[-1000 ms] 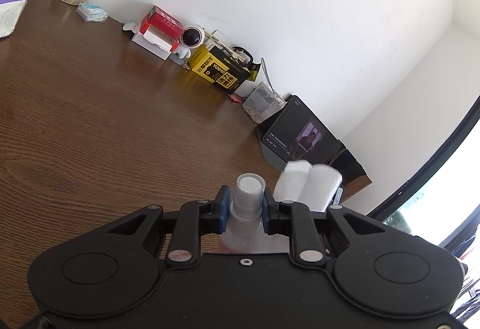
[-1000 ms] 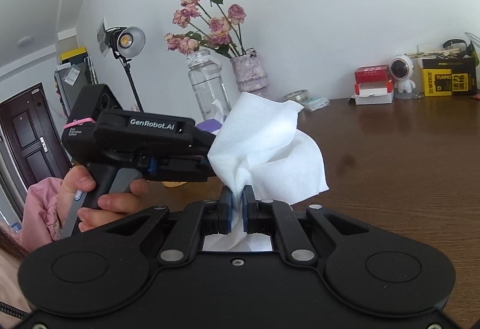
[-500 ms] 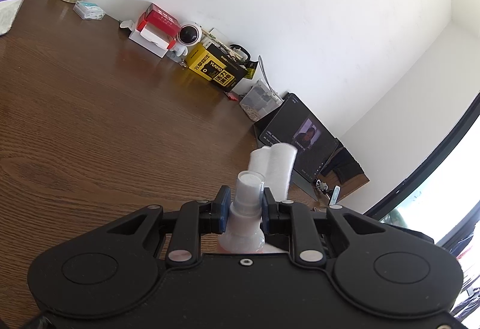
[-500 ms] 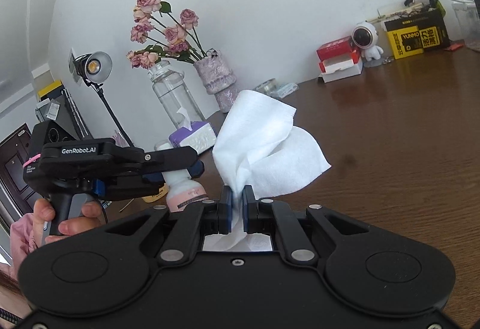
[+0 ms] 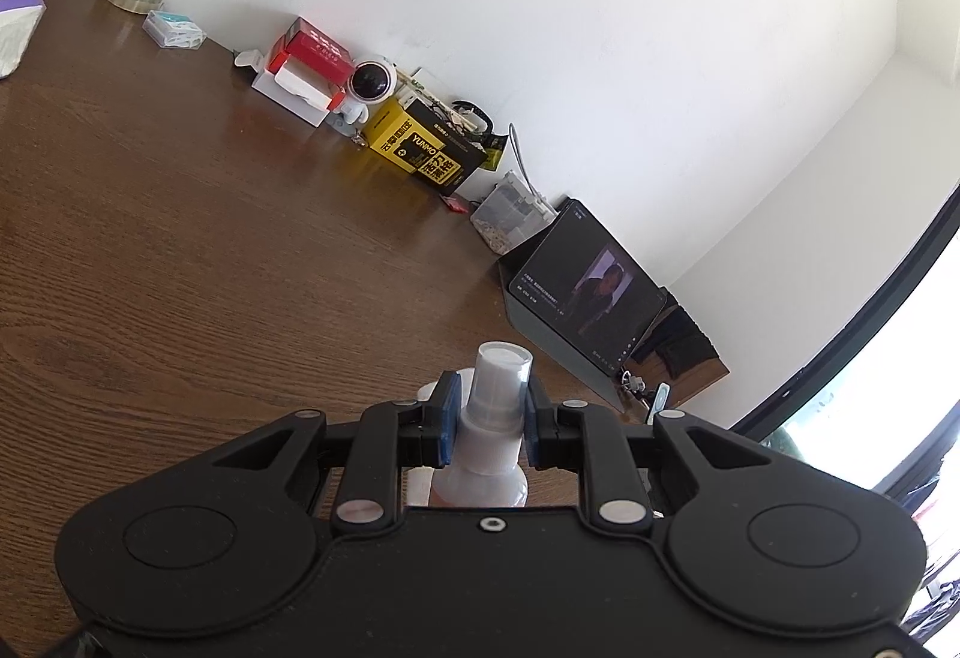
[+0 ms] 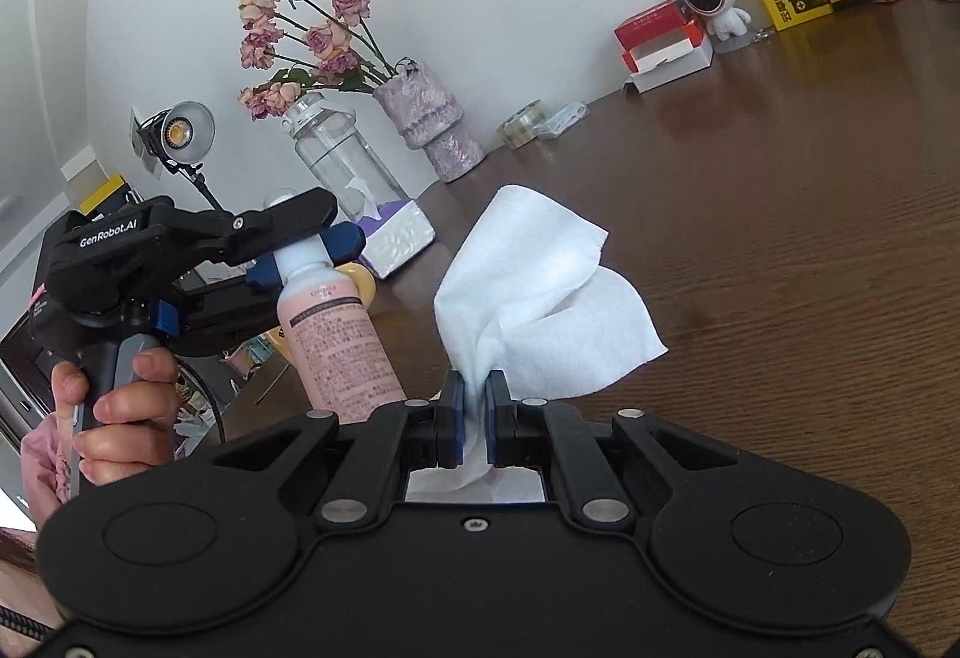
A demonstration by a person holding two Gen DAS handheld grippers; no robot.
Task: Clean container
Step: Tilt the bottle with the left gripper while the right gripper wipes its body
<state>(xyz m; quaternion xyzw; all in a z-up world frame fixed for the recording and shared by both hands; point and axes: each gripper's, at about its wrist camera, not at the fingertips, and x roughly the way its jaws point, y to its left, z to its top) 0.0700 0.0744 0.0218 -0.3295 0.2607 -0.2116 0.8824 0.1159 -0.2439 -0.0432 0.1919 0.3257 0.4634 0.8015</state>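
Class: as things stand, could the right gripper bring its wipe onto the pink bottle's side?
Probably yes. The right gripper holds the white wipe just beside the pink bottle, with nothing between them; the left gripper clamps only its neck.

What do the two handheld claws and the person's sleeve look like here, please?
Both are matte black plastic. The right claw has a broad body with two round raised discs, silver pivot pins and blue pads on its fingers. The left claw has the same blue pads, white "GenRobot.AI" lettering, a grey trigger on a pistol-style handle and a pink band at its rear. The hand emerges from a pink sleeve.
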